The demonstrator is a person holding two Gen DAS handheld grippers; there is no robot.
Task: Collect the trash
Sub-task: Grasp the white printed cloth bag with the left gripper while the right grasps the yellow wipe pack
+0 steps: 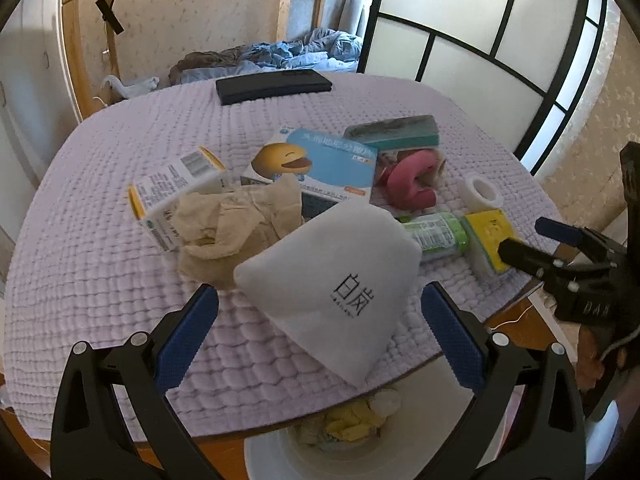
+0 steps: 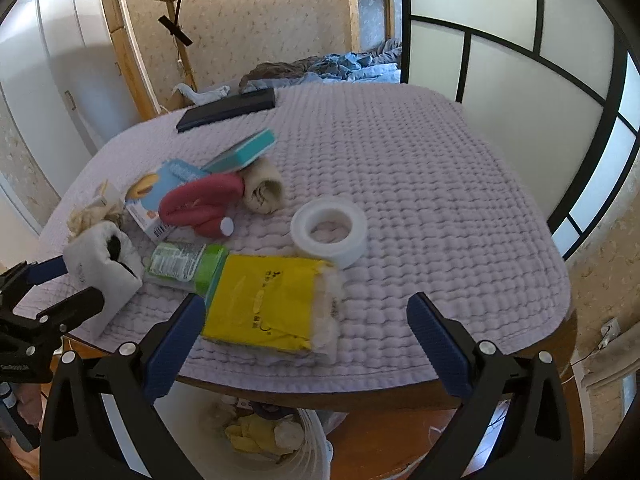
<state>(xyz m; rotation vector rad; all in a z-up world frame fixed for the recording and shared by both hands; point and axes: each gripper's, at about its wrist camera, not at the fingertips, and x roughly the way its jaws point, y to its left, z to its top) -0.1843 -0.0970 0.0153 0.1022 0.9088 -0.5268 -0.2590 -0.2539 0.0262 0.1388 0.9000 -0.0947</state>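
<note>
Three boxes (image 1: 316, 168), one tape roll (image 2: 329, 230), one bin (image 2: 260, 436)

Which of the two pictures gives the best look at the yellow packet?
The right wrist view: the yellow packet lies whole between the open tongs. The left wrist view shows only its end, partly behind the other tongs.

Left gripper (image 1: 320, 312): jaws spread wide, blue pads facing inward, both fingers level and pointing forward; nothing is gripped between them. Seen from the right wrist camera it enters from the left edge (image 2: 60, 284), again with jaws apart, one blue pad and one black finger visible.

Right gripper (image 2: 302, 328): jaws equally wide apart, fingers level, nothing gripped. Seen from the left wrist camera it enters from the right edge (image 1: 532, 240), fingers pointing left, jaws apart.

A hand (image 1: 592, 360) is partly visible on the right gripper's handle; the grip itself cannot be made out
</note>
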